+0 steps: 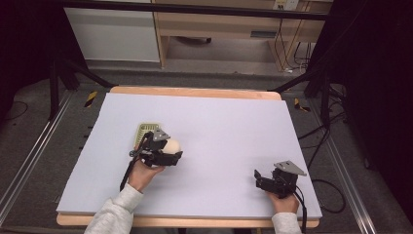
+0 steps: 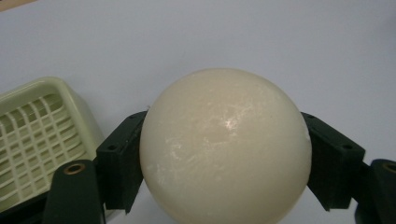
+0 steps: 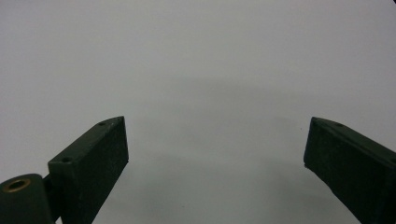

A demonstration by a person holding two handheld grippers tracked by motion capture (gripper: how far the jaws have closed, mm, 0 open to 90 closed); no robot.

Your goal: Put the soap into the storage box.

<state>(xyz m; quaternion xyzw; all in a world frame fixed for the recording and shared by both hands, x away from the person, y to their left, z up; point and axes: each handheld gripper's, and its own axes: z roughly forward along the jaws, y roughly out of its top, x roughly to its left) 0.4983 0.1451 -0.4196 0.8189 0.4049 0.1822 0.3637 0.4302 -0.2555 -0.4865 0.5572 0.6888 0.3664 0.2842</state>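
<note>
One smooth, glossy cream ball (image 2: 225, 147) sits clamped in the left claw (image 2: 219, 158).

High view overhead, gripper views close

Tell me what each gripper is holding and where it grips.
The left gripper clamps a cream ball across its widest part, one jaw on each side. The right gripper holds nothing.

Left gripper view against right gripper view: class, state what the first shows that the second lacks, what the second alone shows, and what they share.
Left gripper view: a cream ball clamped between the left hand-held gripper jaws, with a pale green grid tray beside it. Right gripper view: the right hand-held gripper with jaws wide apart and nothing between them. Both: two black jaws over the pale mat.
</note>
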